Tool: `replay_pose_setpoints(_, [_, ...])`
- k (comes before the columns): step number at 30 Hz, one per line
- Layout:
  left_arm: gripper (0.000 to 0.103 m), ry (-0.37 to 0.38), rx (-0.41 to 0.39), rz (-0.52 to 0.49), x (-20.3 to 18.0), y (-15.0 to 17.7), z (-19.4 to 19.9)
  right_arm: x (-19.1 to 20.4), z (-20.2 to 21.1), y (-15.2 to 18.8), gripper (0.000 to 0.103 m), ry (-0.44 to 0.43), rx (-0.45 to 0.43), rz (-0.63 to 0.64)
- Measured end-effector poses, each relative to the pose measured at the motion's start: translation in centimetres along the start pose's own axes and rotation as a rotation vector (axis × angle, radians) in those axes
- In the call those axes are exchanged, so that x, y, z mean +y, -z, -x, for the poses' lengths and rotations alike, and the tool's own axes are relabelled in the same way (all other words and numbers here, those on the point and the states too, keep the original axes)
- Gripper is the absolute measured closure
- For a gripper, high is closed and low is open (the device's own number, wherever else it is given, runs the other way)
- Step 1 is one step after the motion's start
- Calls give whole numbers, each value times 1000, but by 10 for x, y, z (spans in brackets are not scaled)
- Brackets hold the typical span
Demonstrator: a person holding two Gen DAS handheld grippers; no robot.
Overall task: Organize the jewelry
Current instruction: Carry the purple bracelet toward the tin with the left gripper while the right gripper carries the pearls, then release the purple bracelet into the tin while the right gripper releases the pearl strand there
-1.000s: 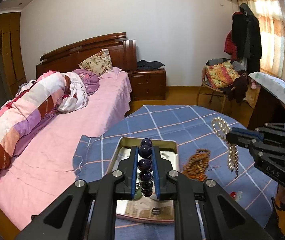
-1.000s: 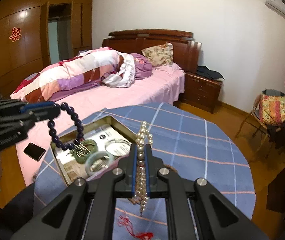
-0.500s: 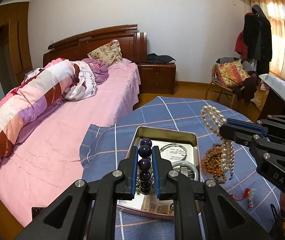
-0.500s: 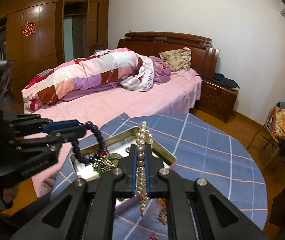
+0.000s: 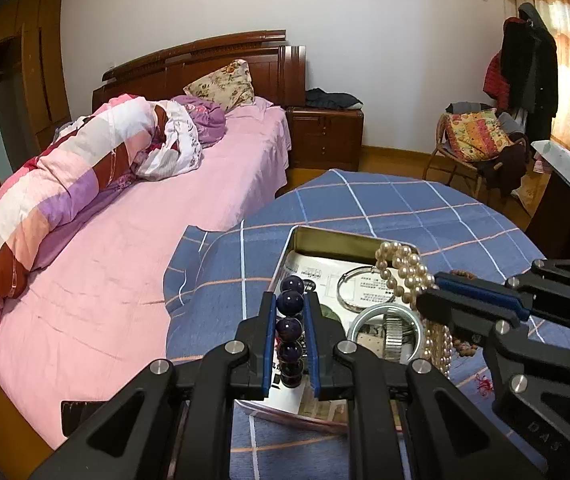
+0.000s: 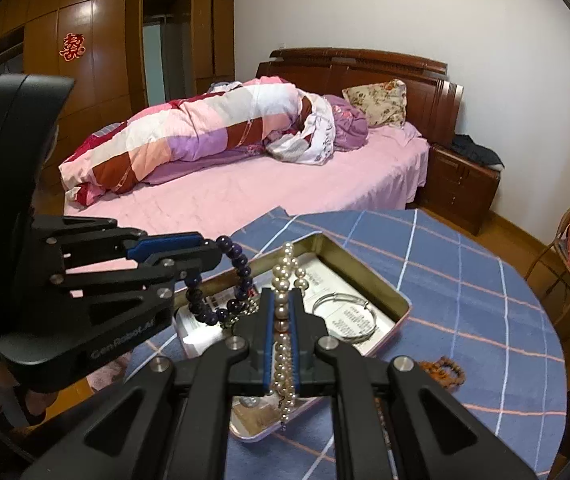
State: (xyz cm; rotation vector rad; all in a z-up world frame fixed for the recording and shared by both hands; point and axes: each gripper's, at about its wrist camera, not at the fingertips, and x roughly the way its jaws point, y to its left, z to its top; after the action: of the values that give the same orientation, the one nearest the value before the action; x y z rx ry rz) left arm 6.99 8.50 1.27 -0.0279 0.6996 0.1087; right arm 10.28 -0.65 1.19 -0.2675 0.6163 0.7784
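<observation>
Over the metal tin [image 5: 327, 240] on the blue checked table [image 5: 425, 208], both grippers hung with beads in them. The left gripper [image 5: 290, 308] was shut tight on a dark purple bead bracelet [image 5: 289, 326], which hung in a loop above the tin's near end. The right gripper [image 6: 281, 304] was pinched shut on a pearl necklace [image 6: 283, 344], whose strands dangled over the tin.

It looked like the putting-away step: two pieces were being carried to the tin. Next, each would need to go lower, and then the fingers would need to open so the beads drop inside, not over the wall.

I counted one tin, one purple bracelet and one pearl necklace. Inside lay one thin silver bangle [image 6: 345, 316], one pale ring bangle [image 5: 385, 322] and one watch band [image 5: 393, 334]. One brown bead bracelet [image 6: 443, 370] sat outside on the cloth.
</observation>
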Motion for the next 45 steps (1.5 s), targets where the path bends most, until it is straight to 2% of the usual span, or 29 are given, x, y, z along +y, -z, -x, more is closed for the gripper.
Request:
replay_pose_setpoints(21, [90,-34,73,15,20,8,-21,10,-23,21,94,-53,90,-6])
replay_pose_setpoints(45, [90,-21,130,-55,-3,22,-39,6,-38,30,94,-43,130,-28])
